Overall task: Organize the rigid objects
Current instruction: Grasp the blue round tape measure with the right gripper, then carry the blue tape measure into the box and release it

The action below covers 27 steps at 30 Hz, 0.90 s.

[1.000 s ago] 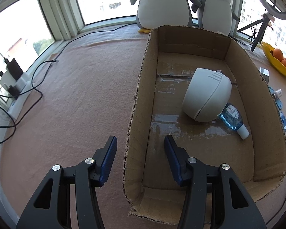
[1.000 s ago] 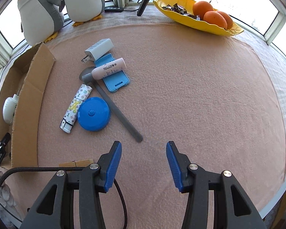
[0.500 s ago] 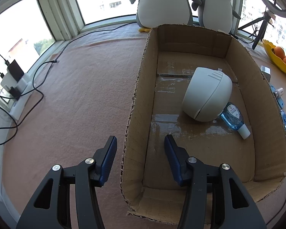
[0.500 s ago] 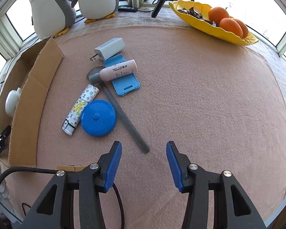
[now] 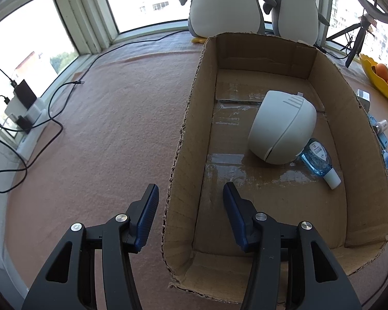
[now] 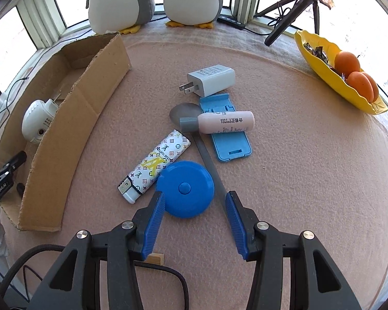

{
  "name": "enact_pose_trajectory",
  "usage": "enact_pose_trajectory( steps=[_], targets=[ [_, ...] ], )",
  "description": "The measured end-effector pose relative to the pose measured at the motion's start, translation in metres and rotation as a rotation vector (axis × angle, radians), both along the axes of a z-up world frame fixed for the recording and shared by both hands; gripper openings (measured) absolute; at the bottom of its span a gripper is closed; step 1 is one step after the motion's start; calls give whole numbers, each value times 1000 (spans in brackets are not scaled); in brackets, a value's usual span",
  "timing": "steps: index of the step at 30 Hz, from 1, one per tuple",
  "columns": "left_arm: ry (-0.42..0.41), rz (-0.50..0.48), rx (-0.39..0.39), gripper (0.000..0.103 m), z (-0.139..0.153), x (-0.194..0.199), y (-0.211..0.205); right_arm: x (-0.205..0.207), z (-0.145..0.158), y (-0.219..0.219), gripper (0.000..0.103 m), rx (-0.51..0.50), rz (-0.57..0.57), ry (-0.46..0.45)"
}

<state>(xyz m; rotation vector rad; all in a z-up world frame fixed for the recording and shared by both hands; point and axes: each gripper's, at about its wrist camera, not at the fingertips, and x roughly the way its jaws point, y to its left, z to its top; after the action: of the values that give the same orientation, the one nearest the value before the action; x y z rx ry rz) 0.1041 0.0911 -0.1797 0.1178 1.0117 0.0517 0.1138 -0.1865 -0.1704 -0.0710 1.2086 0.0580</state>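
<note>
the left tongs (image 5: 188, 201) straddle the cardboard box (image 5: 183, 155) wall, apart and gripping nothing, seemingly steadying it; the right tongs (image 6: 194, 206) hover parted and empty over the blue round case (image 6: 185, 188), likely next to go in.

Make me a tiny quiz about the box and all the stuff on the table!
1. True or false: the blue bottle lies inside the cardboard box.
2. Which thing sits nearest the right gripper? A) white charger B) round blue case C) yellow bowl
3. How many stuffed penguins stand by the window?
Key: 1 true; 2 B; 3 two.
</note>
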Motion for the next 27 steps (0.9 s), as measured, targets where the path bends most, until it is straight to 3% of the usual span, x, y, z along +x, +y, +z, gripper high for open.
enact_pose_trajectory(
  steps=[15,27],
  targets=[
    [3,0,10,52,0,0,-1,6,-13,16,50,-34,92,28],
    [-2,-11,16,52,1,0,-1,-6,-10,11,46,18,58,14]
  ],
)
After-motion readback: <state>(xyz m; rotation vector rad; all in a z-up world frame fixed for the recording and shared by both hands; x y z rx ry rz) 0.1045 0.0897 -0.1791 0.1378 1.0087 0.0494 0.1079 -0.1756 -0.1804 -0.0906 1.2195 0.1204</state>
